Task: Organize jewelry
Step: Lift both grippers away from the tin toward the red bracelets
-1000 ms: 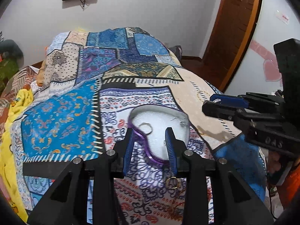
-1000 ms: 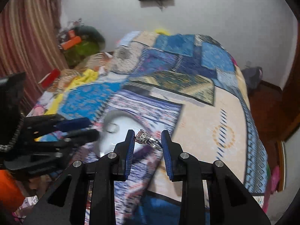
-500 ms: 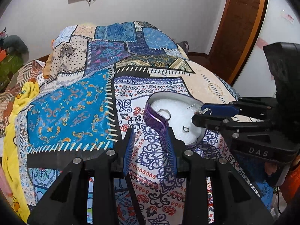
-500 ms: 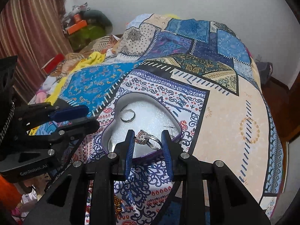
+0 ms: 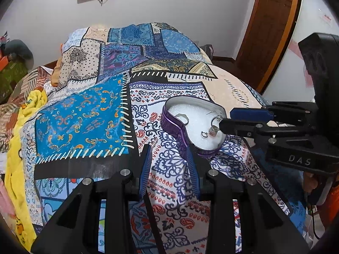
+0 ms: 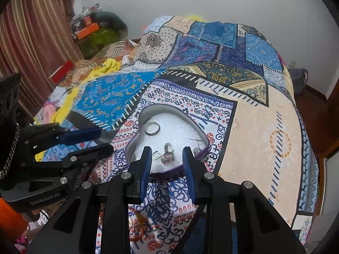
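Bedroom with a white wall, a brown door at the right and a patchwork bedspread (image 6: 250,127) over the bed. On its white paisley patch, toward the near edge of the bed: a purple heart-shaped jewelry box (image 6: 167,172) (image 5: 171,124), open, lined with white foam.

Inside, on the foam: a plain band ring (image 6: 151,129) (image 5: 183,117) in the far lobe, a stone-set ring (image 6: 167,157) (image 5: 213,130) near the box's near wall, a small hoop (image 6: 156,155) (image 5: 204,134) just beside it.

Right gripper (image 6: 167,150) (image 5: 225,119) over the near part of the box, its 2 fingers narrowly parted either side of the stone-set ring, a gap showing on both sides, pads not pressing it.

Left gripper (image 5: 168,154) (image 6: 106,138) just beside the box above the bedspread, fingers apart, gripping nothing.
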A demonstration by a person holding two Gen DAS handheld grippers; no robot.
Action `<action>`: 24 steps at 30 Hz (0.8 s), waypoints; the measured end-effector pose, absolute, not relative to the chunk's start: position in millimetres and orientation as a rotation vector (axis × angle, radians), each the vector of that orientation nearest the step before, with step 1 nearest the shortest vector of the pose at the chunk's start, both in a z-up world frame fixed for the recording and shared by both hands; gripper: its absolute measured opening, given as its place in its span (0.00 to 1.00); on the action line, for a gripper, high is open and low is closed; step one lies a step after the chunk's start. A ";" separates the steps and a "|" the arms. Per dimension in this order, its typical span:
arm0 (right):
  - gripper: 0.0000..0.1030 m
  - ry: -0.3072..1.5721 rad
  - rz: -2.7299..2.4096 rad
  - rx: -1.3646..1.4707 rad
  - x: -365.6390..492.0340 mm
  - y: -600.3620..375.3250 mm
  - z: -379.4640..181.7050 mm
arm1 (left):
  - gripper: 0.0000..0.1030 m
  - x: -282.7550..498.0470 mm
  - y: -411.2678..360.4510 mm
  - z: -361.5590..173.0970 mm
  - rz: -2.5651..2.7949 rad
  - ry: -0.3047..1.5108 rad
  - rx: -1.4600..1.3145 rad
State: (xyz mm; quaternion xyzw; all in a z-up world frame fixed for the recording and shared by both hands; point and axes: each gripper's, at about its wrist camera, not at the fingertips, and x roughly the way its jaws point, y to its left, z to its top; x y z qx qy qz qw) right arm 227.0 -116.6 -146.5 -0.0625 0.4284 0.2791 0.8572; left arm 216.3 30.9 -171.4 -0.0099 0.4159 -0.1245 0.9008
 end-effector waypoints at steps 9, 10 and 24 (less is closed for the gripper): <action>0.26 0.838 0.568 -0.129 199.8 -125.3 -121.2 | 0.32 188.3 24.9 -151.0 -0.255 0.833 0.010; 0.26 0.834 0.564 -0.129 195.8 -126.1 -119.8 | 0.32 184.5 24.4 -149.0 -0.253 0.831 0.015; 0.27 0.897 0.565 -0.143 163.0 -134.9 -142.8 | 0.39 151.8 25.0 -162.7 -0.228 0.892 0.022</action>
